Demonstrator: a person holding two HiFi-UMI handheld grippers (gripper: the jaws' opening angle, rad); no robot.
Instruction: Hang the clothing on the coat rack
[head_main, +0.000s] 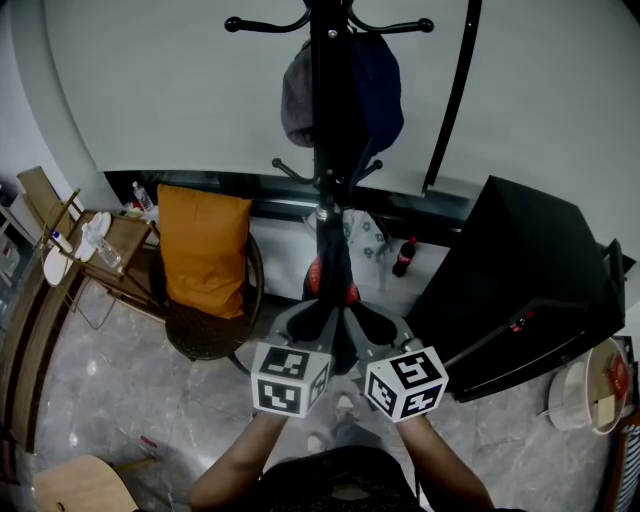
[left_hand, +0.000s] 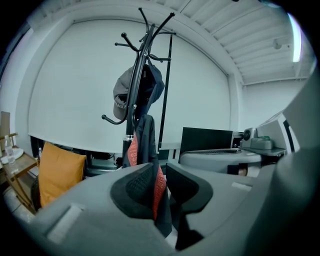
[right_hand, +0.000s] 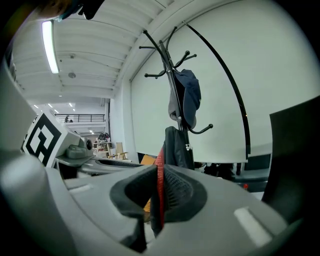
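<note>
A black coat rack stands against the white wall, with a grey cap and a dark blue cap on its upper hooks. A dark garment with a red edge hangs down the pole from a lower hook. Both grippers are at its lower part, side by side. The left gripper has the garment between its jaws, lying against the left pad with a slit of daylight at the right pad. My right gripper is shut on the garment's red edge.
An orange cushion leans on a round dark chair left of the rack. A large black case stands at the right, a white bucket beyond it. A dark bottle sits on the floor by the wall. A wooden side table is far left.
</note>
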